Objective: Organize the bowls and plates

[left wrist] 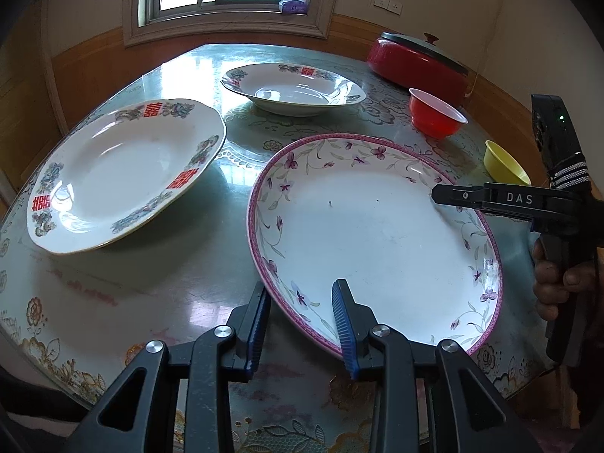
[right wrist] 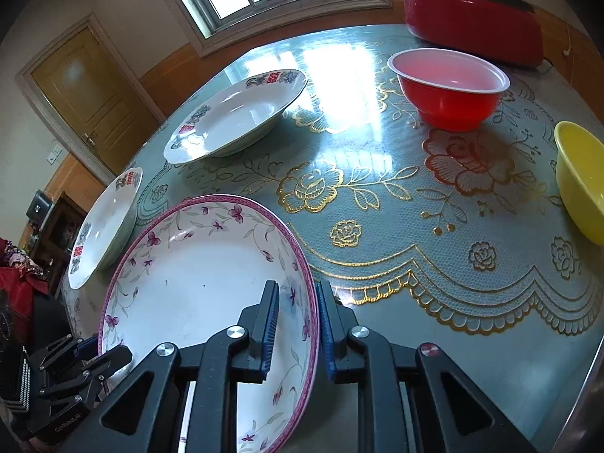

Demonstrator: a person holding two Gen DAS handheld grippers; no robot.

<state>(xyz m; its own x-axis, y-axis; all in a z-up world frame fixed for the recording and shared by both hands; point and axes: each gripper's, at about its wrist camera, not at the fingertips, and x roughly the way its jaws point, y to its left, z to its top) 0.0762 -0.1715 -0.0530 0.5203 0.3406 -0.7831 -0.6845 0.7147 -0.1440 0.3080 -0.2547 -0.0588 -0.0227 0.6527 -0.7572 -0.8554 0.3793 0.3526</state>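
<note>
Pink plate (left wrist: 377, 234): large, white with a pink rim and purple flowers, on the table between both grippers, its near edge straddled by one and its right edge by the other.
Left gripper (left wrist: 302, 324): part open, one blue pad outside the plate's near rim, the other inside over the well; whether the pads press the rim I cannot tell.
Right gripper (right wrist: 298, 324): jaws narrow, one pad inside the plate and one outside, the rim between them; a thin gap shows at the outer pad, so a firm hold is not certain.
Left plate (left wrist: 124, 173): white with red characters, ahead and left of the left gripper, apart from the pink plate with bare table between them.
Far plate (left wrist: 292, 88): same pattern, deeper, straight ahead beyond the pink plate, clear of it.
Red bowl (right wrist: 449, 88): ahead and right of the right gripper, well apart from the pink plate.
Yellow bowl (right wrist: 581, 177): far right, near the table's edge.
Red pot (right wrist: 472, 19): lidded, at the far edge behind the red bowl.
Table (right wrist: 396, 196): round, glossy floral cover; widest open stretch lies ahead of the right gripper, between the pink plate and the bowls.
Hand (left wrist: 555, 283): on the right gripper's handle, right of the pink plate.
</note>
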